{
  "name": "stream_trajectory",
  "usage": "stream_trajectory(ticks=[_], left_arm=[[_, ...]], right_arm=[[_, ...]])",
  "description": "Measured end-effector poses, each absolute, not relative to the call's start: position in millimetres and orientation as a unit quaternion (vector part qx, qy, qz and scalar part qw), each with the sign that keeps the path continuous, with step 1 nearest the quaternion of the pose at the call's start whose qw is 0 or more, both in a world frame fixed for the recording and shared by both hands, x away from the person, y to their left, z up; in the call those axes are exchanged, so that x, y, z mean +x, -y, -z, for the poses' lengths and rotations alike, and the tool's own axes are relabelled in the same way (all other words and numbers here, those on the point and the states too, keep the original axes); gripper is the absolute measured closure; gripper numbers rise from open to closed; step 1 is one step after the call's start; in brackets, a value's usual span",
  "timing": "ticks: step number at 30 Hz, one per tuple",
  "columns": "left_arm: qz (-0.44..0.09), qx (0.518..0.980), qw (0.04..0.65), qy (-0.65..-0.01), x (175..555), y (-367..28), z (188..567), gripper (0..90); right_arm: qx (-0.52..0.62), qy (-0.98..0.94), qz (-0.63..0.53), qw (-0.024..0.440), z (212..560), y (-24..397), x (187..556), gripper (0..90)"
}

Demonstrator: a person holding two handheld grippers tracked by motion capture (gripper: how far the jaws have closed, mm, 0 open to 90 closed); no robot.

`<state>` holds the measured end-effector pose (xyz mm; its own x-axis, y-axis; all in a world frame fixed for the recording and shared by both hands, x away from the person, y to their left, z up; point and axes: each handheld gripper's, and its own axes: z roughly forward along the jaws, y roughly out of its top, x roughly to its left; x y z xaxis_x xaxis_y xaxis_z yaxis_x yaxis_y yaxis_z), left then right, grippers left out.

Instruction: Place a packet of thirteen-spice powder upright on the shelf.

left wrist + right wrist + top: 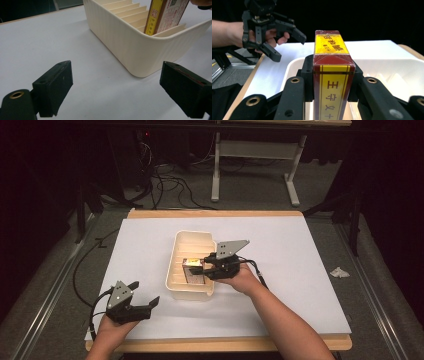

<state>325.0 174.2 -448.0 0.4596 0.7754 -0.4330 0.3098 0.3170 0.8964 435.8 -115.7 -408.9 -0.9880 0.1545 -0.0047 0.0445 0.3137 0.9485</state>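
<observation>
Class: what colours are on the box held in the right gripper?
The box is dark red with yellow panels, best seen in the right gripper view.

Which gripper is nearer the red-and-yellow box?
Right. The right gripper is clamped on the red-and-yellow box over the cream slotted tray; the left gripper hangs open off the tray's near-left corner.

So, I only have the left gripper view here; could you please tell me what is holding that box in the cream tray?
Observer: The right gripper has its jaws shut on the box.
Operator: Thank you. Is my own gripper holding anything?
Observer: No, the left gripper is open over the white sheet, left of the tray.
Operator: What is on the box's narrow face?
Observer: A yellow band with red characters between dark red edges.
</observation>
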Motion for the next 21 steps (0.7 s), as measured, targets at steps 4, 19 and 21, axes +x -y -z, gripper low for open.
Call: stream_trajectory(ticks=[4,19,21], left_arm=[[-0.179,0.557,0.648,-0.488,325,-174,448,11.9],[-0.180,0.559,0.647,-0.487,325,-174,448,12.0],[-0.178,0.559,0.648,-0.487,325,-174,448,12.0]], right_arm=[[0.062,-0.817,-0.571,0.046,413,113,435,68.5],[0.079,-0.813,-0.575,0.043,426,115,434,68.0],[0.082,-0.810,-0.579,0.042,428,115,434,67.8]])
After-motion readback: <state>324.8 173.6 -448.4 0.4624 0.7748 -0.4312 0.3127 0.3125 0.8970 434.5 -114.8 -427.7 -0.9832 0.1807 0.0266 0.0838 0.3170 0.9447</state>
